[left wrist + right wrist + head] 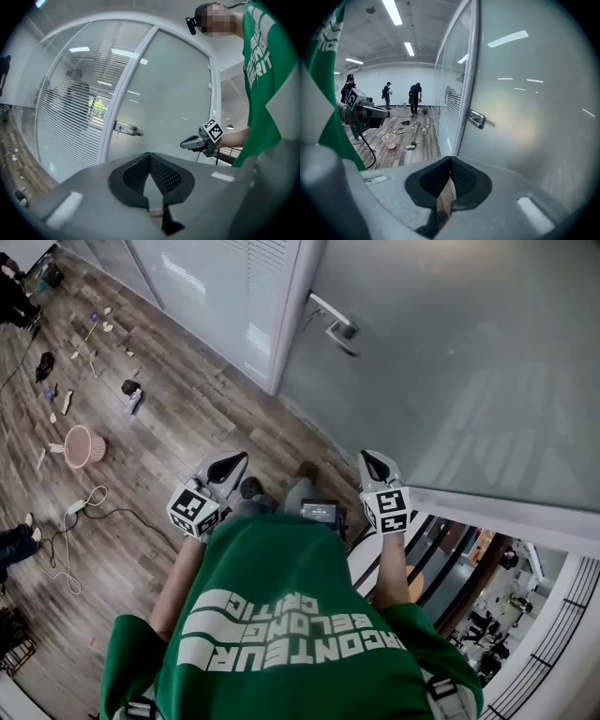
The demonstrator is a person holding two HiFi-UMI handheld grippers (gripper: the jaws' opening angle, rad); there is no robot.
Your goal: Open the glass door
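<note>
Jaws closed, empty: left gripper (234, 462), right gripper (369, 458) | glass door (450, 381) handle (342, 329) ahead | basket (84, 446), cable (89, 503) left

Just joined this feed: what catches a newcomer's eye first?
The frosted glass door fills the upper right, its lever handle untouched at its left edge. The left tongs and right tongs are shut, empty, short of it; a pink basket stands on the floor at left.

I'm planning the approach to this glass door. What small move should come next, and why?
Probably carry the right claw forward toward the door handle, opening it on the way: it is shut, empty and short of the glass door, with the handle up ahead of it.
</note>
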